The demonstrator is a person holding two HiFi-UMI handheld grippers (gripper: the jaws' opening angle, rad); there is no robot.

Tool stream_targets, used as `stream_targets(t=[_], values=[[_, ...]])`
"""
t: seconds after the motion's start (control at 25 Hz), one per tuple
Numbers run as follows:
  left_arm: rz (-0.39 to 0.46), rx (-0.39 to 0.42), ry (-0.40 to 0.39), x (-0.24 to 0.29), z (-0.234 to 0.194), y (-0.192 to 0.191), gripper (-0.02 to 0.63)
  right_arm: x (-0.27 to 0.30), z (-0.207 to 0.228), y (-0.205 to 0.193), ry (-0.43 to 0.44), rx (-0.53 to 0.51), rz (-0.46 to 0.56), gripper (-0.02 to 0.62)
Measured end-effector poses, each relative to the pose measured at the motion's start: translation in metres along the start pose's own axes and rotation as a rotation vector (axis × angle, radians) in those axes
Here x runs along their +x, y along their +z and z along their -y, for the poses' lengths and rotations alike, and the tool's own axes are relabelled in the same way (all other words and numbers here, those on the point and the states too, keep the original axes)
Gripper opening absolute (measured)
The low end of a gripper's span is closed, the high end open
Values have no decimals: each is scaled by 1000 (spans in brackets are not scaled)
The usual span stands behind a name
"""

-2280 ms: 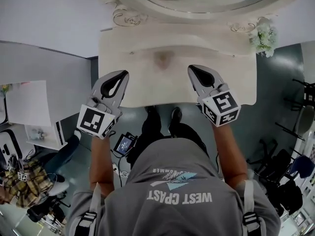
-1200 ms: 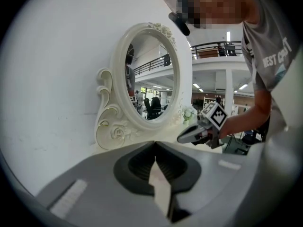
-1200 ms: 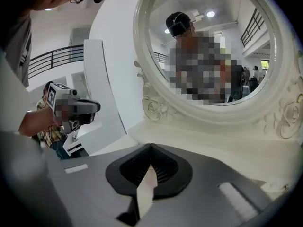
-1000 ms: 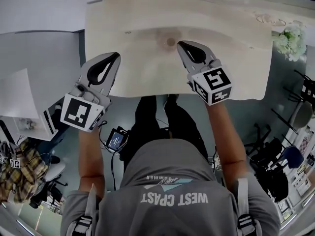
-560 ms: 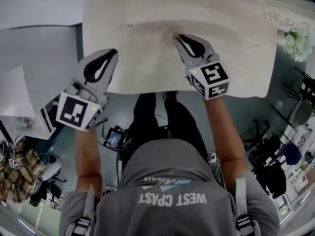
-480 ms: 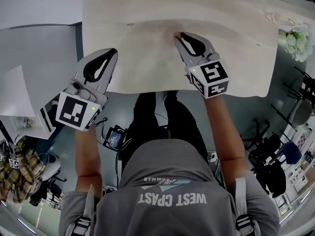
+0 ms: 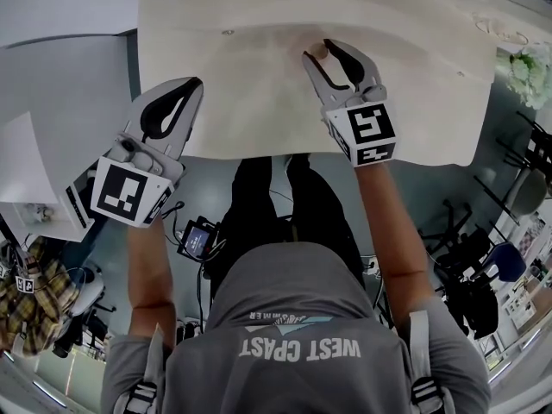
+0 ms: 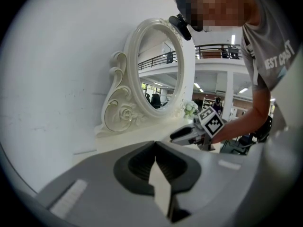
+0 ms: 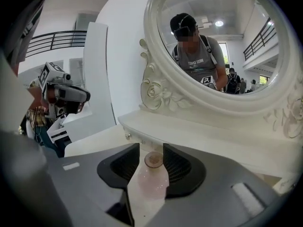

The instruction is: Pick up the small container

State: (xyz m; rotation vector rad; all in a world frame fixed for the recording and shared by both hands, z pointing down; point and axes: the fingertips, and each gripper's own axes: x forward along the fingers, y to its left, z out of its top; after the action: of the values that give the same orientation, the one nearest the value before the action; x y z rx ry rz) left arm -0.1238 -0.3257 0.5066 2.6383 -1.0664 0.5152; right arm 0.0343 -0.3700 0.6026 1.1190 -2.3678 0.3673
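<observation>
Bracketing the small container point(image 9: 153, 174), standing upright on the table point(image 7: 241, 84), between the opening jaws of the right gripper point(image 7: 320, 51) without pressing it, while holding the left gripper point(image 8: 155, 145) closed and empty over the table's front edge.

Cream bench point(image 7: 241, 84), plain all over. The small container point(image 9: 152, 176) shows pale pink and see-through, and its cap looks tan-brown, though it's tiny from here. Ivory mirror frame point(image 9: 156, 91), carved with roses and scrolls. White flowers point(image 7: 528, 69), green leaves. Left gripper point(image 7: 191, 84): grey shell, black pads, black-and-white checked cube. Grey shirt point(image 7: 293, 300), white lettering.
</observation>
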Motion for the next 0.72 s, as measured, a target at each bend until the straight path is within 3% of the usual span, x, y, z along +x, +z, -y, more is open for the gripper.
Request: stream_targets(t=[0.28,0.72], values=[[-10,-16,-4,1,-4,-12,3,9,2,-4,-35,-17,7,196],[-25,-33,-3,6,-7,-24,3,30,5,-28,-15,-5,-37,164]])
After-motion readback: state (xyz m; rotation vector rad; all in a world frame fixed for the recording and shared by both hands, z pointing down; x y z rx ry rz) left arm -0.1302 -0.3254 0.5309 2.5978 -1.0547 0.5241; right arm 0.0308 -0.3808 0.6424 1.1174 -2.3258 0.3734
